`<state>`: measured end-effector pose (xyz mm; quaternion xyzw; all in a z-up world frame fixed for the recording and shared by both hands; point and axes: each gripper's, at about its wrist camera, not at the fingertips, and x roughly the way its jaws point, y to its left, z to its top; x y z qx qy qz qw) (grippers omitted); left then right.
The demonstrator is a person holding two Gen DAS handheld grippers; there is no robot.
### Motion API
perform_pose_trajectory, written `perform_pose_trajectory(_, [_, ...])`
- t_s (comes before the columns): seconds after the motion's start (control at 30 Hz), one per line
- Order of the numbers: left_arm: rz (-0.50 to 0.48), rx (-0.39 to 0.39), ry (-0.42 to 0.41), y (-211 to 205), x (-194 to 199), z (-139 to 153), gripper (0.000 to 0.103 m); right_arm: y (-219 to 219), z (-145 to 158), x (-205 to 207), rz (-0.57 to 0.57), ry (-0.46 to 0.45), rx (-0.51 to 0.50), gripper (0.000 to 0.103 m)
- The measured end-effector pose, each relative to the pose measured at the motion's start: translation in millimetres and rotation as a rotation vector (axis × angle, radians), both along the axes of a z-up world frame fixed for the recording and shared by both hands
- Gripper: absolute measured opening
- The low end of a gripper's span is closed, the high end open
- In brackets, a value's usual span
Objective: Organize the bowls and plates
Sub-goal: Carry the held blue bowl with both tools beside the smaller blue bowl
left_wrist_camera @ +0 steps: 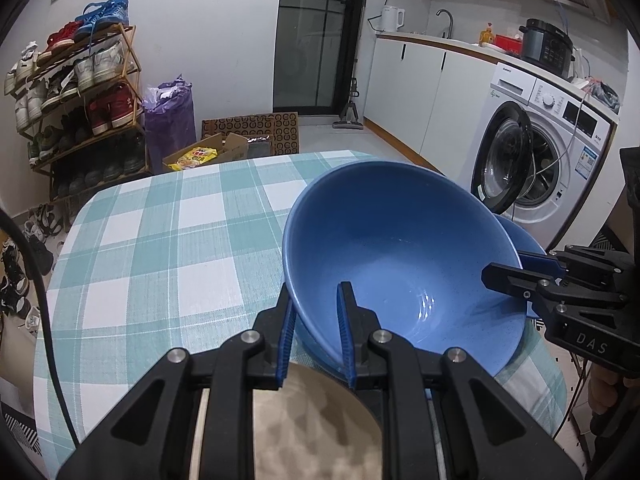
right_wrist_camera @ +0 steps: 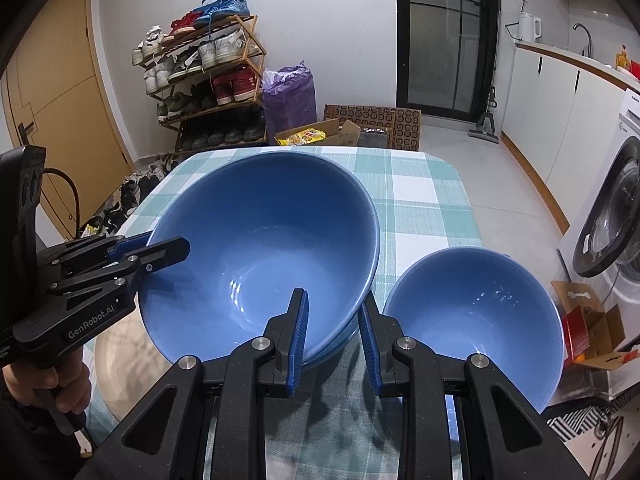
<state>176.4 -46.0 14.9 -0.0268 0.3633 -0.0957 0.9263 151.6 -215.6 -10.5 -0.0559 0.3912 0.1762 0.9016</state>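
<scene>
Both tools [left_wrist_camera: 318, 320] [right_wrist_camera: 334, 334] gripping big bowl's [right_wrist_camera: 260, 248] rim

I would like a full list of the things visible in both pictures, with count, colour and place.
large bowl: one, blue, on table, rim between both jaws
small bowl: one, blue, right of large bowl
plate: one, beige, near table edge
table: one, teal-white checked cloth
shoe rack: one, wooden, by wall
washing machine: one, white, door open
kettle: one, white, on counter
left gripper: one, black
right gripper: one, black
</scene>
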Motion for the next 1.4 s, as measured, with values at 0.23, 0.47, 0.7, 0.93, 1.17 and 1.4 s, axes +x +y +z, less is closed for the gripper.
perform_pose_trajectory(0.23, [0.007,0.009,0.014,1,3,-7,0.017,5,-6,7,0.001,0.015,-0.012,0.026])
perform_pose_trajectory(0.47, [0.013,0.023,0.032,1,9,-17,0.017,10,-16,15,0.001,0.033,-0.03,0.026])
perform_pose_trajectory(0.7, [0.019,0.019,0.049,3,14,-23,0.017,12,-25,20,0.0,0.041,-0.043,0.026])
perform_pose_trajectory(0.93, [0.021,0.053,0.05,-2,15,-29,0.018,15,-33,23,-0.007,0.045,-0.068,0.026])
perform_pose_trajectory(1.17, [0.024,0.067,0.056,-2,17,-32,0.018,15,-36,24,-0.01,0.036,-0.084,0.026])
perform_pose_trajectory(1.4, [0.022,0.073,0.062,-3,18,-33,0.019,16,-37,24,-0.011,0.033,-0.093,0.027])
